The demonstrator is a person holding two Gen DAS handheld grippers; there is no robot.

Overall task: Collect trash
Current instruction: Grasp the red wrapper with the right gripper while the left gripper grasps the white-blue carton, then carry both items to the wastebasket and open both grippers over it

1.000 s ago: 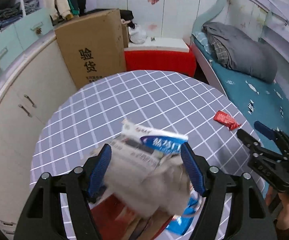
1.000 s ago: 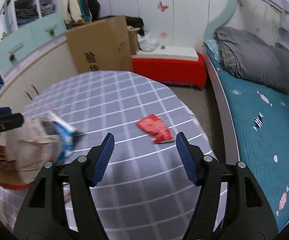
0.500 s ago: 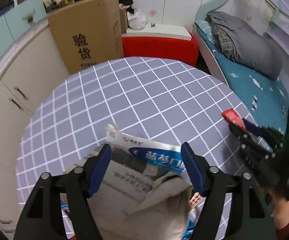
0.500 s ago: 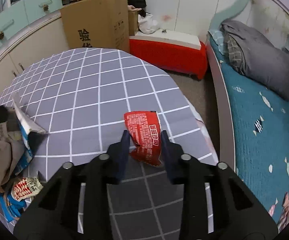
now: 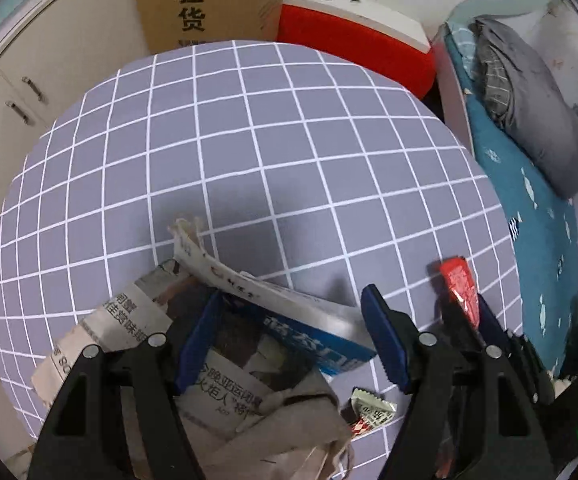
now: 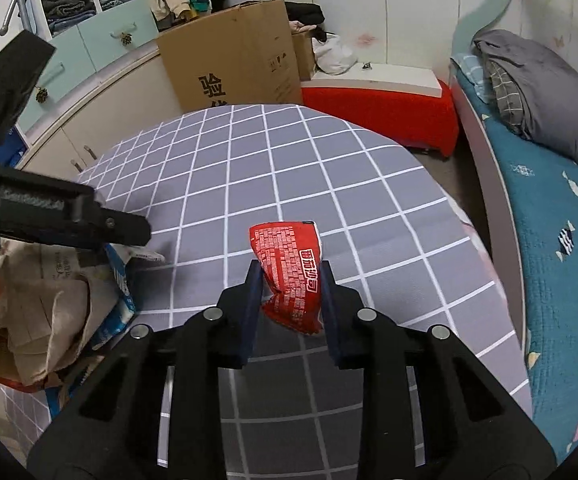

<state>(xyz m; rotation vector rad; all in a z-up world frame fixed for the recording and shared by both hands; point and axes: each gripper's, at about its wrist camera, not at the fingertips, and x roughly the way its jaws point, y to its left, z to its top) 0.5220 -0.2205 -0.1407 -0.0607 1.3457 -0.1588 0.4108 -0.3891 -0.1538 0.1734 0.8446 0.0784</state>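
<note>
Closest to me, the right gripper point(image 6: 289, 300) has its two blue pads pinched in on a red snack wrapper point(image 6: 289, 268). The jaws stand fairly narrow and the foil is creased between them, so I take it as held. Its lower end hangs just over the checked tablecloth point(image 6: 249, 168), near the right edge of the round table.

To the left, the left gripper point(image 5: 285, 336) points steeply down with its jaws wide. Between them sits a heap of trash: a blue and white carton point(image 5: 309, 332), crumpled newspaper point(image 5: 125, 320) and a grey-brown paper bag point(image 5: 285, 432). The pads flank the carton, but I cannot tell whether they press on it or merely straddle it. A small torn sachet point(image 5: 371, 410) lies on the cloth just beside the heap.

The step in hand looks like bringing the red wrapper over to that heap. To do it well, I would keep the pinch firm and lift the wrapper clear of the cloth before carrying it, since thin foil slides out easily. Release it directly above the pile, not beside it, and keep the two grippers from knocking together.

Beyond the table stand a cardboard box point(image 6: 229, 60), a red bench point(image 6: 381, 108) and a bed point(image 6: 549, 200).
</note>
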